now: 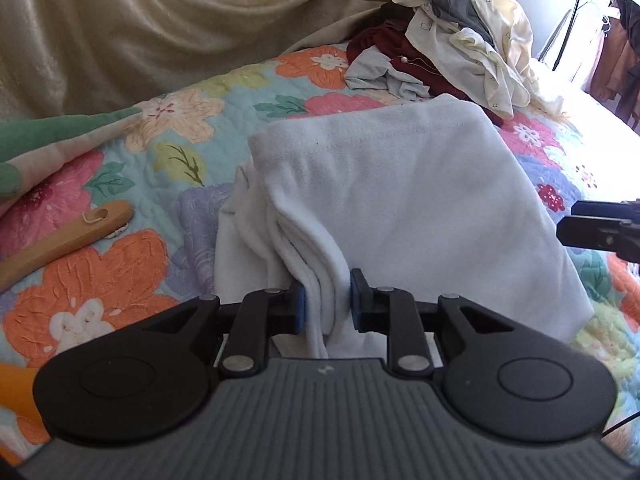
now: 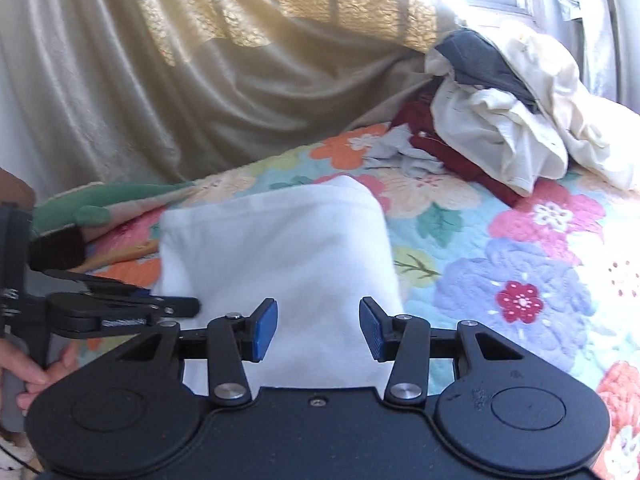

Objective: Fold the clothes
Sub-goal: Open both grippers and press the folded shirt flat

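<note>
A white garment [image 1: 400, 208] lies folded on the floral quilt [image 1: 100, 288]. My left gripper [image 1: 326, 300] is shut on a bunched edge of the white garment at its near left corner. In the right wrist view the same white garment [image 2: 276, 256] lies just ahead of my right gripper [image 2: 318, 330], which is open and empty above its near edge. The left gripper [image 2: 176, 307] shows at the left of that view, held by a hand. The right gripper's fingers [image 1: 596, 230] show at the right edge of the left wrist view.
A pile of unfolded clothes [image 1: 452, 48], cream, grey and dark red, sits at the back right of the bed; it also shows in the right wrist view [image 2: 500, 128]. A wooden handle [image 1: 68, 236] lies at the left. A beige curtain [image 1: 160, 28] hangs behind.
</note>
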Available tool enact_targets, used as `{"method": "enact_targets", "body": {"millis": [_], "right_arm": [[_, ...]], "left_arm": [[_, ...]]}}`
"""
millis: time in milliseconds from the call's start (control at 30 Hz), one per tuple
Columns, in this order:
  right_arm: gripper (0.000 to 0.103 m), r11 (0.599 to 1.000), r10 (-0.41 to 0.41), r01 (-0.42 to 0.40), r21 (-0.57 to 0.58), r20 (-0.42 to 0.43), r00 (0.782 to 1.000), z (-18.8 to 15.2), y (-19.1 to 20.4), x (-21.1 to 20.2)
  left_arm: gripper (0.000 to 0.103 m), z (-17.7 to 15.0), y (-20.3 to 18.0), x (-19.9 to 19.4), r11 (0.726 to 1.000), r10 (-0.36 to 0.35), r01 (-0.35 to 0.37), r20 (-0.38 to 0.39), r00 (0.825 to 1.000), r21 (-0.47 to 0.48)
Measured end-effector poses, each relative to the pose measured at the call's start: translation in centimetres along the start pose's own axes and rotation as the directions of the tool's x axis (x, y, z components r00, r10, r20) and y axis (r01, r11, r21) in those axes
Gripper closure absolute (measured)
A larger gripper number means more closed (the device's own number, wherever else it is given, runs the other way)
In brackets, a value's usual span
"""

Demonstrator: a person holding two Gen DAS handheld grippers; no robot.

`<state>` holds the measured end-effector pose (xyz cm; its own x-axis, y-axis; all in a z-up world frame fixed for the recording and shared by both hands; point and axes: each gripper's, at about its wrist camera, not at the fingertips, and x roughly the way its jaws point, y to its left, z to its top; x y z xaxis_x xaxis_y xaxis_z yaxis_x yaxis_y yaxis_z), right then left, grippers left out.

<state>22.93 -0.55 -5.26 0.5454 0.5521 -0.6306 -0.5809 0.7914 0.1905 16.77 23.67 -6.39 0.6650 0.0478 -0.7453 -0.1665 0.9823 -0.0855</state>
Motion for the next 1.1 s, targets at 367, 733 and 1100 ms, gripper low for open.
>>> {"method": "enact_targets", "body": {"millis": [367,733,1100], "right_arm": [[0.053,0.996,0.037,-0.035,-0.08,0.024,0.999,1.2,0.2,0.5],[0.055,0.995,0.016,-0.014,-0.097,0.019,1.0,4.2,-0.2,7.1],[0.055,0.984,-0.057,0.038,-0.173,-0.103,0.993,3.6,0.5,9.9]], "left_arm": [[0.061,3.1,-0.3,-6.8,0.996,-0.064,0.053,0.159,0.985,0.07],[0.066,5.7,4.6,5.5,0.947,-0.201,0.199,0.017,0.979,-0.252],[0.071,4.6,2.6,6.3,0.981,-0.077,0.078,0.011,0.997,-0.177]]}}
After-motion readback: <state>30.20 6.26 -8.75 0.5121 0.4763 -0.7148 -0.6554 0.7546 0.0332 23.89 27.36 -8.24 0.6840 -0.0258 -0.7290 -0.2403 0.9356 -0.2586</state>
